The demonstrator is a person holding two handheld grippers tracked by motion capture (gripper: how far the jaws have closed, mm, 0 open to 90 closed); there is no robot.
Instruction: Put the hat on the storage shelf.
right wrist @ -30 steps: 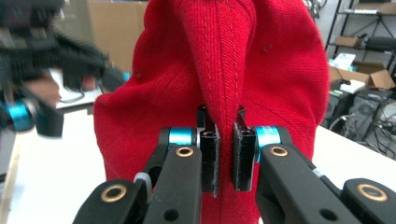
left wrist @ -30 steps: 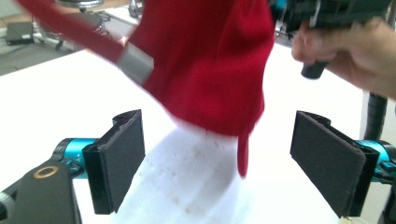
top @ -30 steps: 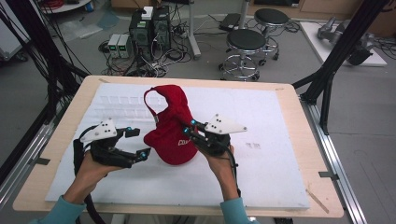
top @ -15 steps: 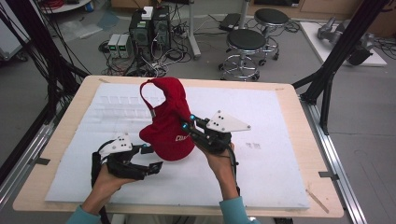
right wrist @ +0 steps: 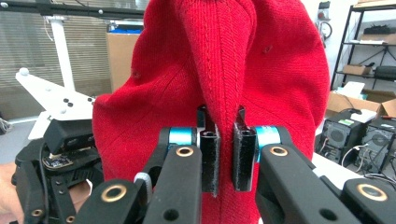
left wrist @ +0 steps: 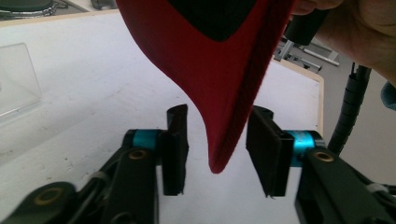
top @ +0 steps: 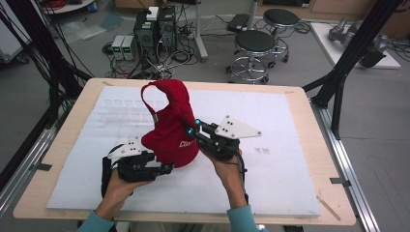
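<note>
A red cap (top: 169, 130) with white lettering hangs above the white mat, its strap loop uppermost. My right gripper (top: 192, 128) is shut on a fold of its fabric; in the right gripper view the pads (right wrist: 222, 116) pinch a seam of the cap (right wrist: 261, 70). My left gripper (top: 164, 168) sits low at the cap's lower left. Its jaws have just been closing. The brim's edge (left wrist: 219, 70) hangs between them (left wrist: 215, 116), with a gap still showing at the left pad (left wrist: 176, 140).
The white mat (top: 290, 159) covers most of the wooden table (top: 309, 104). A clear plastic piece (left wrist: 16, 74) lies on the mat to the far left. Stools (top: 258, 43) and computer boxes (top: 154, 29) stand on the floor beyond the table.
My left gripper has moved down and to the right, under the cap, and its jaws have narrowed around the brim. The right gripper has kept its hold in place.
</note>
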